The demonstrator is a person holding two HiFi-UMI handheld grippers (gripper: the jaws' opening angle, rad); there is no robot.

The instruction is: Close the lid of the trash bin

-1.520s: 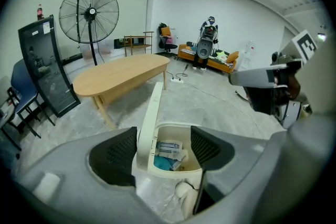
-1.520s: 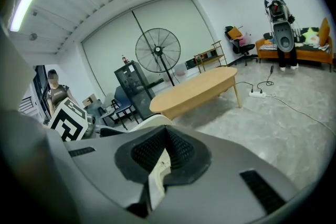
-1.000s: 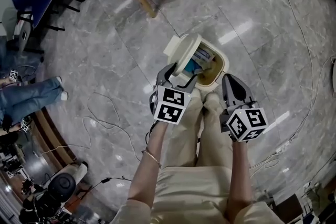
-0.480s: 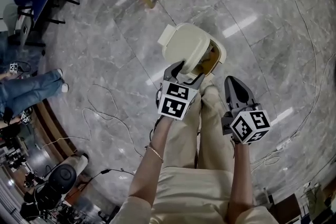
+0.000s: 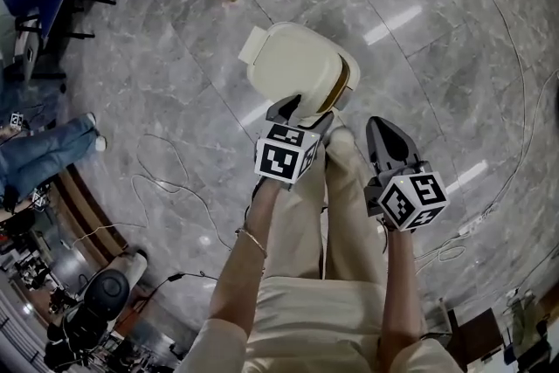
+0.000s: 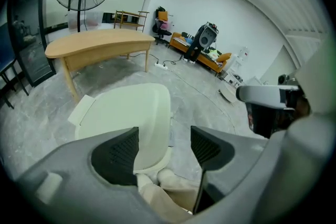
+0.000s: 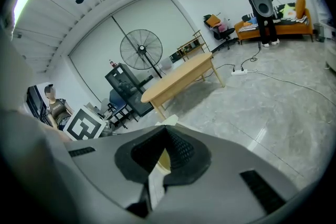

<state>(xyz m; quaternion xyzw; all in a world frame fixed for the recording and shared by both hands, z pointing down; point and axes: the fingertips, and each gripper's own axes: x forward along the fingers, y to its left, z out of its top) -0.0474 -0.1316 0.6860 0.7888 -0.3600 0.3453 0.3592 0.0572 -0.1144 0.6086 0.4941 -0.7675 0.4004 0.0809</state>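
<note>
Two hand-held tools work over one cream trash bin (image 5: 348,83), shown from the head view and from each tool's own view. The trash bin stands on the grey marble floor (image 5: 437,31), just ahead of the person's feet. Its lid (image 5: 293,65) lies low over the bin and slightly tilted, with the hinge tab on the bin's far side. Along the bin's near right side a narrow tan gap shows between lid and rim, so we judge the lid nearly shut but not seated.

The left tool (image 5: 303,113) sits at the bin's near edge with its jaws set wide. One jaw overlaps the lid's front edge, though we cannot tell whether it touches. In the left gripper view the lid (image 6: 126,113) lies just beyond the left tool (image 6: 164,136), and nothing is clamped between the pads.

The right tool (image 5: 379,127) hangs near the bin's right side, apart from it. In the right gripper view the right tool (image 7: 165,139) has its jaws closed tip to tip on nothing.

Progress: we judge most of the lid's swing done. What is left is a short press on the lid's front edge until it meets the rim all round. The left tool is placed for that press, and the right tool takes no part.
</note>
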